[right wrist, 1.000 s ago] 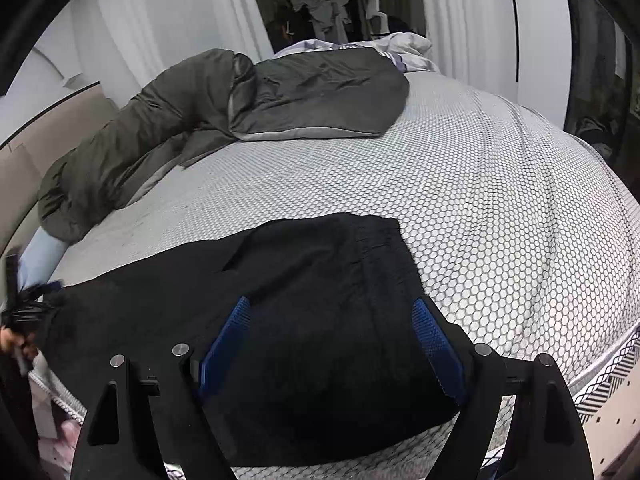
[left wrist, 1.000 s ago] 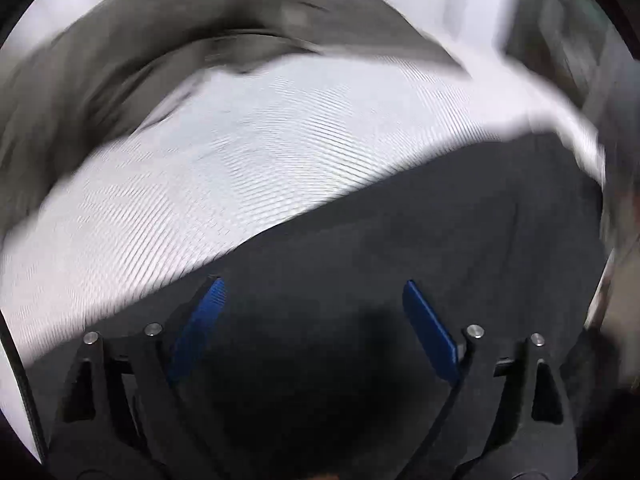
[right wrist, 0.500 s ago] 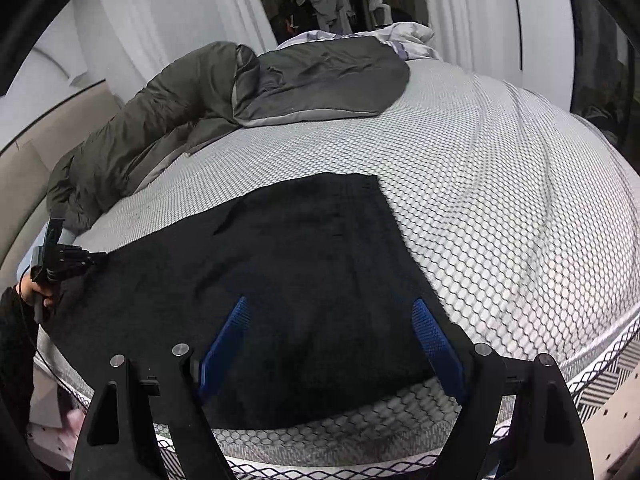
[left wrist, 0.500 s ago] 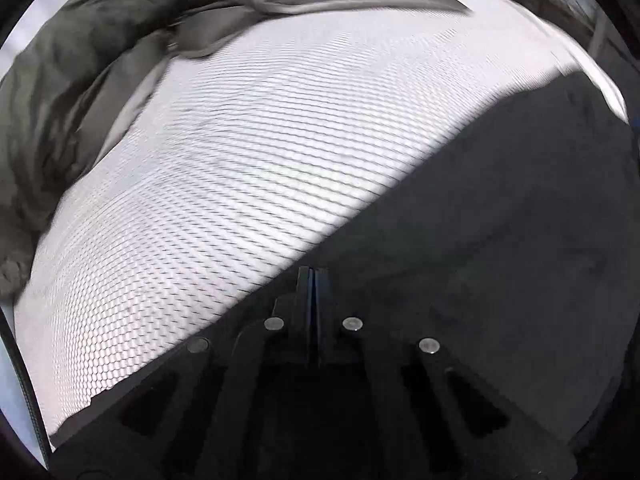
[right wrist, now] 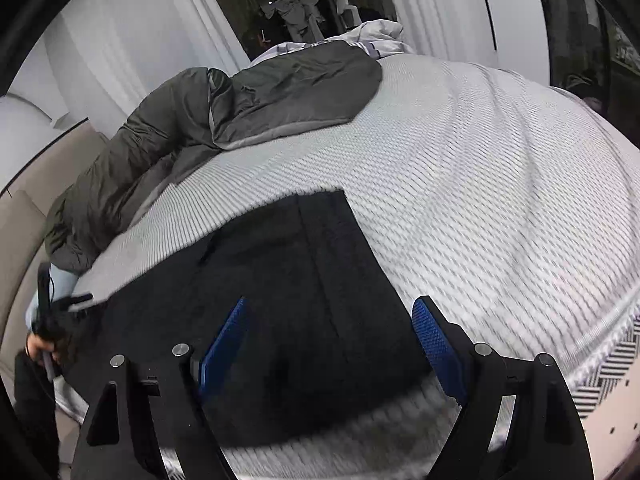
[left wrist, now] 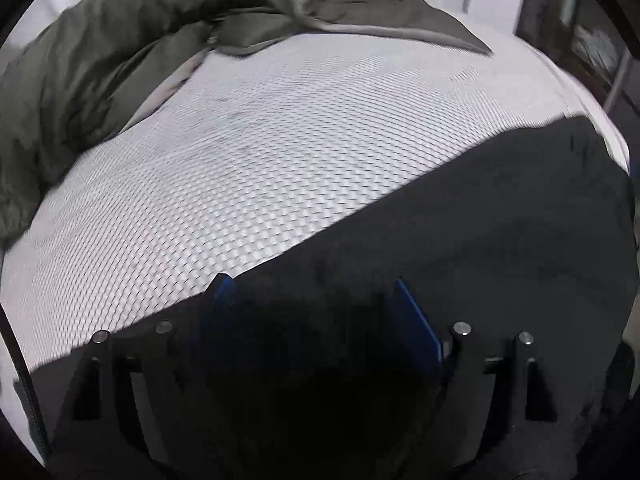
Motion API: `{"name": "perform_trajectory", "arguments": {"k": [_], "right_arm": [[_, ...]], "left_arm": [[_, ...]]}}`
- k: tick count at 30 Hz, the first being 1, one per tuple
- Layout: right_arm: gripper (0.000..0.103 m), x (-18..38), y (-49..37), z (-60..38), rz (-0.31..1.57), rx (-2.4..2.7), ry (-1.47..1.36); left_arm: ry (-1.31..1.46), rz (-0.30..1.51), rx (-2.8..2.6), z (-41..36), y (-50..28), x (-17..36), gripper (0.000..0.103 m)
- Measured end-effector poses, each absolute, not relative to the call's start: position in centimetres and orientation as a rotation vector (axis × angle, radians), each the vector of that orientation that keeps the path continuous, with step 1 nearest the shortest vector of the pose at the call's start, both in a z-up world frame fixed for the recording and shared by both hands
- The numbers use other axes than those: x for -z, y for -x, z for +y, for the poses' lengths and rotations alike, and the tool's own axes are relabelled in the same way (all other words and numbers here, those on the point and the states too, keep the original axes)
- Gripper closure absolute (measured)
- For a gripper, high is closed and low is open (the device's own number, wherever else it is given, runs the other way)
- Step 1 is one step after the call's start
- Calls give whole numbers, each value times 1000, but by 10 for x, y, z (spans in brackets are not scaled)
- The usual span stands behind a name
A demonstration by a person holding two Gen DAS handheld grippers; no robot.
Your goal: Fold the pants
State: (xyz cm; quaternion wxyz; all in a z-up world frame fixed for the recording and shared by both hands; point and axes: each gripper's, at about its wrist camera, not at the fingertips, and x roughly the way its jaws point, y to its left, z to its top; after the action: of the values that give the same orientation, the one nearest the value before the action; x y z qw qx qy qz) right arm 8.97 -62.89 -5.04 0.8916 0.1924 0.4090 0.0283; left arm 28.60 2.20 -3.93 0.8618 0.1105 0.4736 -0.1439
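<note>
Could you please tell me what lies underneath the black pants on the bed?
The black pants lie flat on the white honeycomb-patterned bed cover, which shows all around them. Whatever sits directly beneath the fabric is covered and cannot be seen.

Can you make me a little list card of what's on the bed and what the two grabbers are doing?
bed: white honeycomb cover
pants: black, lying flat near the bed's front edge
jacket: dark green, at the far side of the bed
pale clothes: heaped behind the jacket
left gripper: jaws have just been opening, apart over the pants, nothing pinched
right gripper: open over the pants, nothing held
folding: no fold seen yet
</note>
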Motion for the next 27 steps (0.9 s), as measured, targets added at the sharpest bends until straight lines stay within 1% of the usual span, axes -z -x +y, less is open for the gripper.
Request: {"name": "perform_trajectory", "arguments": {"k": [3, 5, 7, 9, 10, 11, 12, 13, 14, 15, 17, 19, 23, 25, 27], "right_arm": [[18, 47, -133, -621, 857, -72, -382], [18, 48, -163, -616, 852, -92, -383], [18, 56, -186, -613, 904, -102, -388], [18, 68, -201, -608, 966, -118, -382], [24, 76, -209, -601, 1003, -107, -327], [32, 79, -212, -596, 1009, -80, -270], [50, 81, -213, -593, 1002, -64, -232], [60, 82, -214, -592, 998, -59, -218], [65, 82, -213, -592, 988, -71, -223], [73, 82, -213, -592, 981, -83, -229], [76, 78, -211, -590, 959, -93, -214], [80, 70, -207, -587, 919, -101, -191], [81, 46, -198, -586, 805, -112, -193], [81, 41, -198, -586, 781, -103, -187], [81, 42, -204, -581, 797, -87, -171]], "left_arm": [[-269, 1008, 301, -2, -298, 43, 27], [-259, 1043, 369, -25, -303, 49, 36], [-305, 1045, 423, -50, -300, 56, 36], [-380, 1056, 457, -68, -299, 62, 50], [-389, 1089, 474, -74, -303, 67, 59], [-372, 1106, 478, -75, -302, 70, 64], [-337, 1113, 474, -74, -306, 69, 67], [-317, 1110, 470, -72, -310, 69, 84], [-304, 1106, 464, -70, -312, 68, 98], [-307, 1104, 456, -70, -313, 68, 99], [-332, 1083, 452, -71, -310, 67, 103], [-372, 1056, 442, -75, -305, 67, 103], [-398, 1007, 417, -82, -293, 60, 103], [-386, 986, 407, -82, -291, 52, 103], [-364, 988, 406, -80, -295, 46, 103]]}}
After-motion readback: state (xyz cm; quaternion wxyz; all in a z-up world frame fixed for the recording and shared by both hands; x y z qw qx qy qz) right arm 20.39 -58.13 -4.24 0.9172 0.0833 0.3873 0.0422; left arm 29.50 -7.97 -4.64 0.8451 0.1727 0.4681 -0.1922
